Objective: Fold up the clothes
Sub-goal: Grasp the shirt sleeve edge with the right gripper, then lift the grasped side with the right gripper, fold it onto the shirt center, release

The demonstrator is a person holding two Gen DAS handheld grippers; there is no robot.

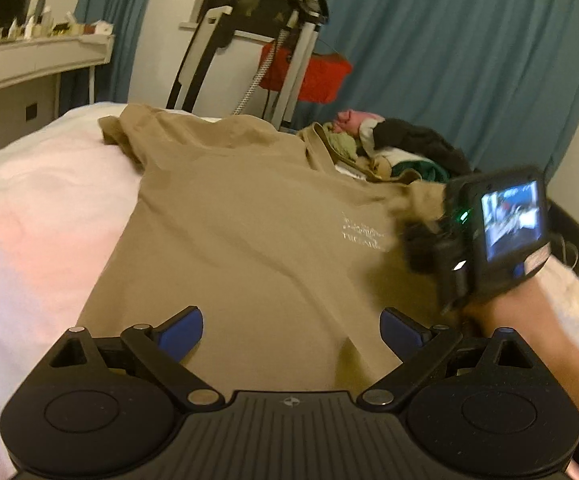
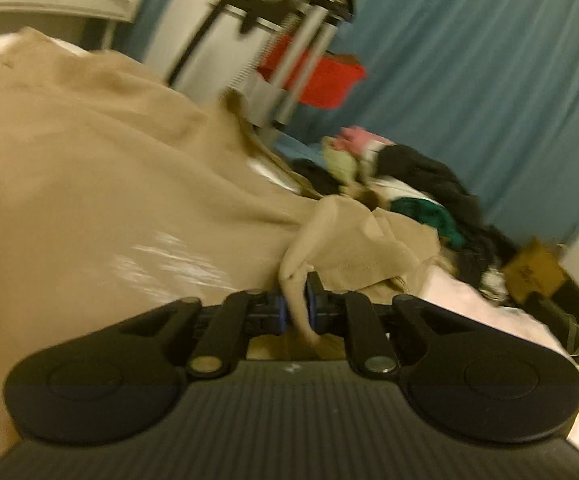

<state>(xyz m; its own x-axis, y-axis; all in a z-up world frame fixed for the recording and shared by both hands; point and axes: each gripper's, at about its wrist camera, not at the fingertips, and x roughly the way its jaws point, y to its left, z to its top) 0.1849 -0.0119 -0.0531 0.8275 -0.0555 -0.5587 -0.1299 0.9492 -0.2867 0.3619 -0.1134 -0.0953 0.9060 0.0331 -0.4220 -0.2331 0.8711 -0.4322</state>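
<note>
A tan T-shirt (image 1: 241,220) with a small white chest print lies spread on the white bed (image 1: 37,208), collar away from me. My left gripper (image 1: 291,328) is open and empty, its blue pads just above the shirt's near hem. My right gripper (image 2: 296,302) is shut on a bunched fold of the tan T-shirt (image 2: 89,184) at its right sleeve; the sleeve cloth is pulled up between the pads. In the left wrist view the right gripper (image 1: 425,248) shows blurred at the shirt's right edge.
A pile of other clothes (image 1: 393,148), pink, green, black, lies on the bed beyond the shirt (image 2: 409,184). A metal stand with a red bag (image 1: 305,72) stands behind, before blue curtains. A white desk (image 1: 29,68) is at the far left.
</note>
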